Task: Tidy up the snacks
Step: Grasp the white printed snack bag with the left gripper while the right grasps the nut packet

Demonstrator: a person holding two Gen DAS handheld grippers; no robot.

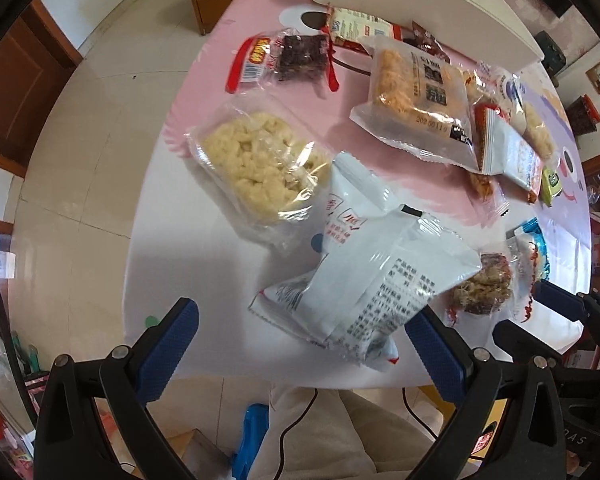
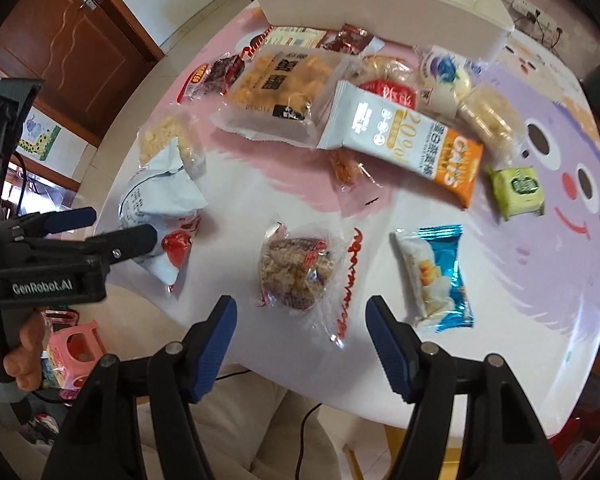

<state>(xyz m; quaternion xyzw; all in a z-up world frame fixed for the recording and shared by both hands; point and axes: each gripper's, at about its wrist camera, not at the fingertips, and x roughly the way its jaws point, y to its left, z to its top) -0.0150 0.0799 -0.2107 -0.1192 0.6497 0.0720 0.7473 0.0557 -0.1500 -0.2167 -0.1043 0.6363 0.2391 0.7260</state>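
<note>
Pick-up step, nothing boxed yet. Left gripper (image 1: 300, 344) stood spread over the crumpled white foil packet (image 1: 364, 280) on the worktop (image 1: 204, 264). Right gripper (image 2: 302, 344), jaws apart, poised above the clear-wrapped brown meat-floss cake (image 2: 296, 272). Next, each needs to pinch its snack and carry it to the white plastic organizer box (image 2: 364, 4).

Each hand-held gripper, left (image 1: 302, 342) and right (image 2: 302, 342), has black plastic arms, round silver screws and blue ribbed pads (image 2: 216, 346). The left one's body reads "GenRobot.AI" in white. Black cables trail over pale beige trousers (image 1: 340, 432).
</note>
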